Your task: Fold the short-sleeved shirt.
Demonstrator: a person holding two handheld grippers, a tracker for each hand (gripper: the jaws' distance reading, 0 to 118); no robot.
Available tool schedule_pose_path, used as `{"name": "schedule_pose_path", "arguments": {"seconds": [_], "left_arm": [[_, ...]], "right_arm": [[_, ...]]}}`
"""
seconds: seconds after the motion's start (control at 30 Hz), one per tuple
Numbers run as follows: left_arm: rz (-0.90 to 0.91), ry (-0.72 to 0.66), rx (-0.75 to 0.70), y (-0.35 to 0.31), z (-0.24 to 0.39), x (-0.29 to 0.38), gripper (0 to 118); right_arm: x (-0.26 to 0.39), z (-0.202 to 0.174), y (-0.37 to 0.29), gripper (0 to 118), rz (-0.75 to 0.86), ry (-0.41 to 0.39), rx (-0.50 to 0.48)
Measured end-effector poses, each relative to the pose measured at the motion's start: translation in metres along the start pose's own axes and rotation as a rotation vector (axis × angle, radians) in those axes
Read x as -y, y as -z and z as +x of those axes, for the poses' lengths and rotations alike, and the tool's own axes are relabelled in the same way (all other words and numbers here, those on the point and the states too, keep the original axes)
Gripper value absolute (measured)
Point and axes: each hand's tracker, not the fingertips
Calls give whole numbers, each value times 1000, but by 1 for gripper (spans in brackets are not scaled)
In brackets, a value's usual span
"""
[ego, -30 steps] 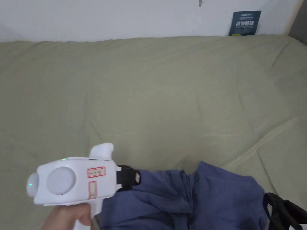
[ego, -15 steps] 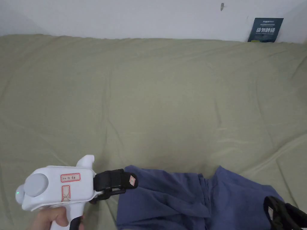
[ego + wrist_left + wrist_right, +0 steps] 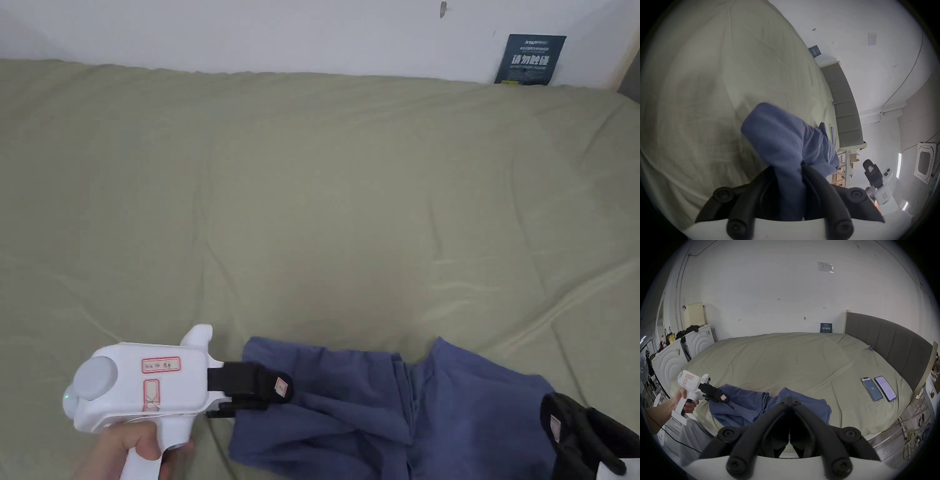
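Left gripper view is showing the left gripper (image 3: 788, 164) pinching the crumpled blue fabric shirt (image 3: 782, 139); the right gripper (image 3: 790, 398), jaws together and seemingly empty, is hanging near the shirt's other side. Spreading on the olive bedsheet (image 3: 312, 206) probably comes next.

Shirt (image 3: 400, 406) near edge and right gripper (image 3: 584, 437) cropped by frame bottom

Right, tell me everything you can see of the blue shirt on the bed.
The blue-purple short-sleeved shirt looks like soft, thin woven cloth, plain in colour. It lies bunched and creased at the near edge of the olive-green bed sheet, not yet spread flat or folded. The left gripper is shut on a bunched part of it at its left end. The right gripper, jaws together, is at its right side; whether it pinches cloth is unclear.
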Motion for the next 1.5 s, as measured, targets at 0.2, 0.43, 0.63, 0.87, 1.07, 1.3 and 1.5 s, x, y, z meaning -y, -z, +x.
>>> {"name": "schedule_pose_path", "arguments": {"seconds": [0.2, 0.43, 0.63, 0.87, 1.07, 1.3, 1.5], "left_arm": [[175, -19, -132, -95, -6, -18, 7], [289, -13, -452, -169, 53, 0, 7], [187, 176, -625, -122, 130, -4, 7], [41, 363, -758, -24, 193, 4, 7], [-71, 443, -876, 73, 201, 15, 8], [-62, 483, -821, 114, 207, 25, 116], [17, 416, -684, 70, 215, 11, 110]], "right_arm": [[-5, 1, -1, 1, 30, -2, -26], [-8, -3, 5, 1, 48, -12, -89], [-3, -1, -2, 1, 56, 9, -109], [7, 21, -9, 1, 59, 71, -80], [11, 40, -16, 1, 60, 97, -32], [16, 60, -21, 1, 45, 142, 21], [19, 66, -21, 1, 36, 157, 38]]}}
